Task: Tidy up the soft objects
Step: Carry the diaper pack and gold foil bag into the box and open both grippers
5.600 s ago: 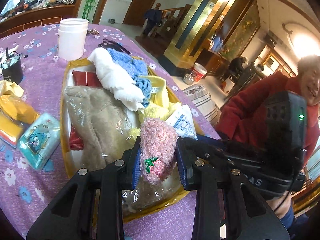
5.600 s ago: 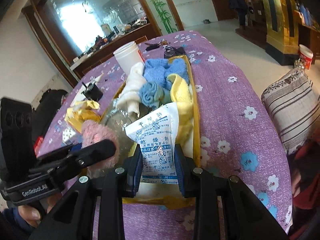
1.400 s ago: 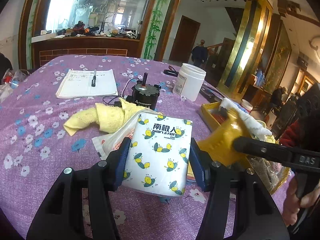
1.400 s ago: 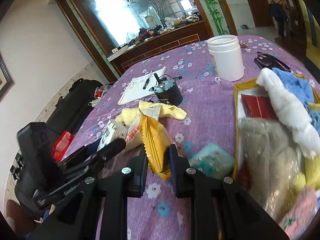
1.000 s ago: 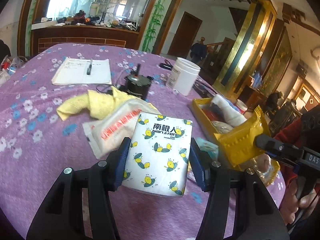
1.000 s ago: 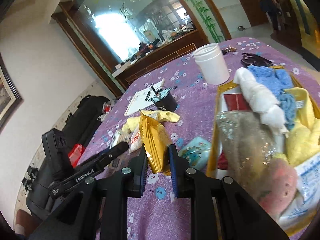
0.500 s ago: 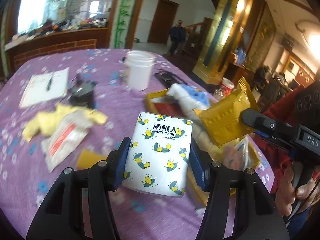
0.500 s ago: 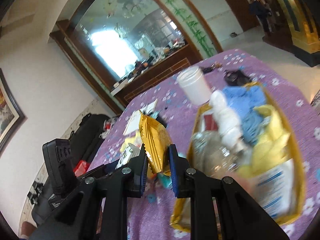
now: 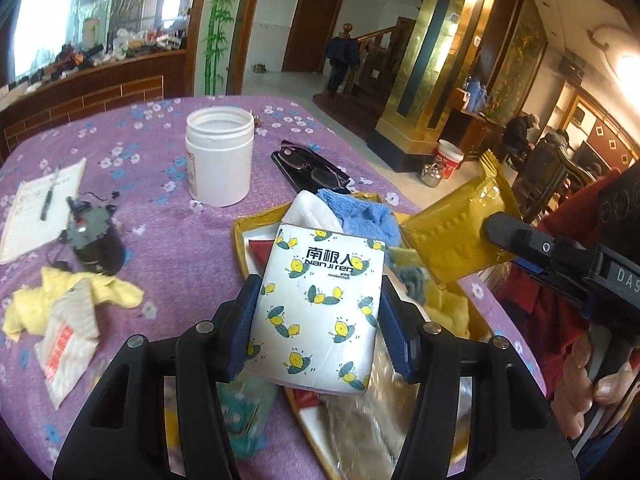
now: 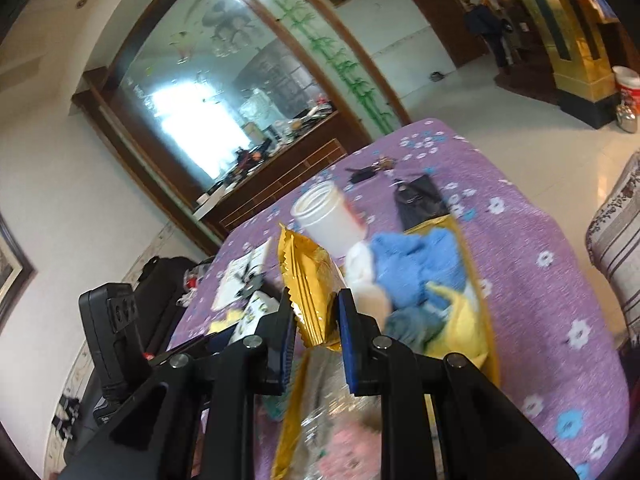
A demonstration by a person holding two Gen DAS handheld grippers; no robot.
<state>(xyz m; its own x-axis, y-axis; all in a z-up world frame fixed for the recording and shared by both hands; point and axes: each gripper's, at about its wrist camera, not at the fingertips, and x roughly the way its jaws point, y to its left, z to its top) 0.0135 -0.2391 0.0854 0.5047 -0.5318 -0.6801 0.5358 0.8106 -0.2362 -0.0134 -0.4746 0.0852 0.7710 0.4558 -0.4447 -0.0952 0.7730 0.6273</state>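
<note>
Left jaws: clamped on both side edges of the tissue pack (image 9: 320, 312), blue pads pressed into its wrapper; the left gripper (image 9: 320, 316) held it upright, its printed face to the camera.
Right jaws: pressed nearly together on the gold snack packet (image 10: 310, 296), which stood on edge between them, its crimped top rising toward 11 o'clock from the right gripper (image 10: 316, 336).
Tissue pack's place: in the air over the near end of the gold tray (image 9: 240, 236), which lay behind and below it.
Snack packet's place: at 2 o'clock of the tissue pack in the left view, above the tray's right side.
Tray contents: blue cloth (image 9: 360, 212) and white cloth (image 9: 308, 208) at 12 o'clock of the pack.
Table (image 9: 172, 240): white jar (image 9: 219, 160) at 11 o'clock; yellow cloth (image 9: 80, 292) and a white sachet (image 9: 68, 344) at 9 o'clock.
</note>
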